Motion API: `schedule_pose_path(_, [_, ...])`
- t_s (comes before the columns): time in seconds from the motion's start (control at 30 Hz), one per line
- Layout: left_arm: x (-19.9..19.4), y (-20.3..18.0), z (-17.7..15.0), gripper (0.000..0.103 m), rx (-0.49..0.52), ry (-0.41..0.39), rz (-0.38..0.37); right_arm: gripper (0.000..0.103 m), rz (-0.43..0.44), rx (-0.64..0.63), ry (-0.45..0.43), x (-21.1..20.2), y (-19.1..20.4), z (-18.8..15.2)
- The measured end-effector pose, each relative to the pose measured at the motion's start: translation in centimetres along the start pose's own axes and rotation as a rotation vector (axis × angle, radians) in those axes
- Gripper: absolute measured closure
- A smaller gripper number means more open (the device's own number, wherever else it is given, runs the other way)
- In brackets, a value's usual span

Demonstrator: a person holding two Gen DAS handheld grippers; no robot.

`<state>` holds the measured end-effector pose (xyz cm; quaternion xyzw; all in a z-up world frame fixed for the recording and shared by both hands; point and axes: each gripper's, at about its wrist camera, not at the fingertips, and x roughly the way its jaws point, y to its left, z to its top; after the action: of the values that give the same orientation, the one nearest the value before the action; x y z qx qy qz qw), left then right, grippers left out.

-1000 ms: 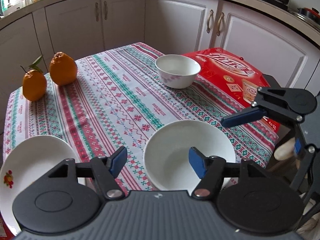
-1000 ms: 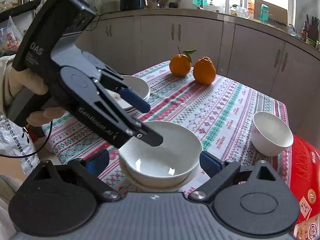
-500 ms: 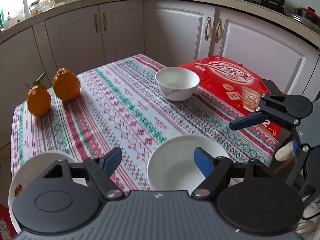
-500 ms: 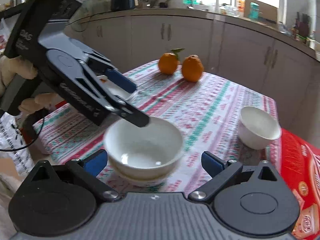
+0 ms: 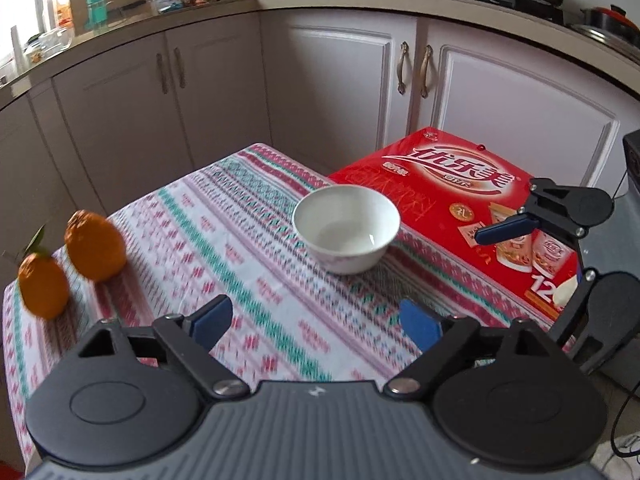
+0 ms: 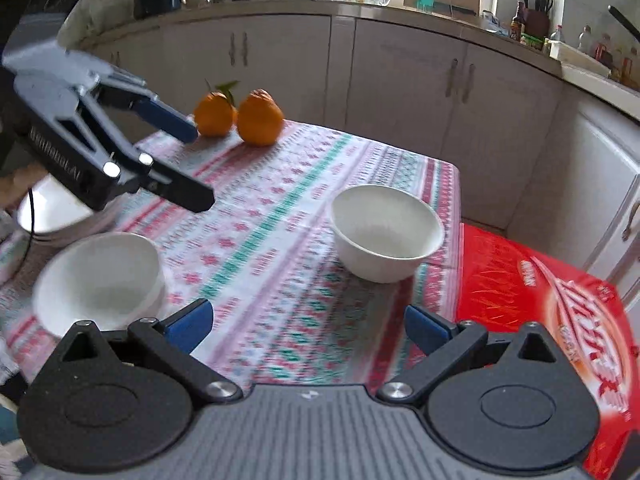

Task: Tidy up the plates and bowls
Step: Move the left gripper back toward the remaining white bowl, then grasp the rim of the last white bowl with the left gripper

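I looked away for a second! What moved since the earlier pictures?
Both tongs have pulled away from the near bowl, now left sitting on its own. The left tongs are opening, empty; the right tongs are opening too, toward the far bowl. The oranges and red box stayed put.

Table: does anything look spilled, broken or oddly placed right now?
Nothing spilled or broken. One oddity: the far bowl sits alone by the table edge next to the red box, apart from the near bowl, which seems to rest on a plate, and the plates on the other side. Two oranges sit upright at the far end.
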<state>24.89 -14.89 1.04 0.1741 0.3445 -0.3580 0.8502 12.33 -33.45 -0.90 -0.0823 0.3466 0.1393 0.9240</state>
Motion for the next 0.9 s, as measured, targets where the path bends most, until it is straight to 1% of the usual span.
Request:
schedule_pose_path(0.2, [3.5,0.3,2.2,0.012,0.002,0.022,-0.017,0.0,-0.052,0.0,0.028,2.6,-2.0,0.1])
schedule_pose_path(0.37, [6.0,0.5,3.3,0.012,0.001,0.044,-0.03,0.0,-0.084,-0.001,0.04,4.7,-3.7,0.2])
schedule_pose_path(0.53, [8.0,0.4,4.0,0.012,0.01,0.055,-0.036,0.0,-0.052,0.021,0.041,6.0,-5.1,0.4])
schedule_pose_path(0.63, [9.2,0.4,4.4,0.012,0.01,0.063,-0.053,0.0,-0.029,0.043,0.036,6.9,-5.9,0.4])
schedule_pose_path(0.83, [11.8,0.5,5.3,0.013,0.008,0.084,-0.08,0.0,0.004,0.007,-0.003,8.1,-6.4,0.9])
schedule_pose_path(0.9, [12.6,0.6,5.6,0.015,0.0,0.09,-0.091,0.0,0.021,-0.006,-0.019,8.5,-6.4,1.3])
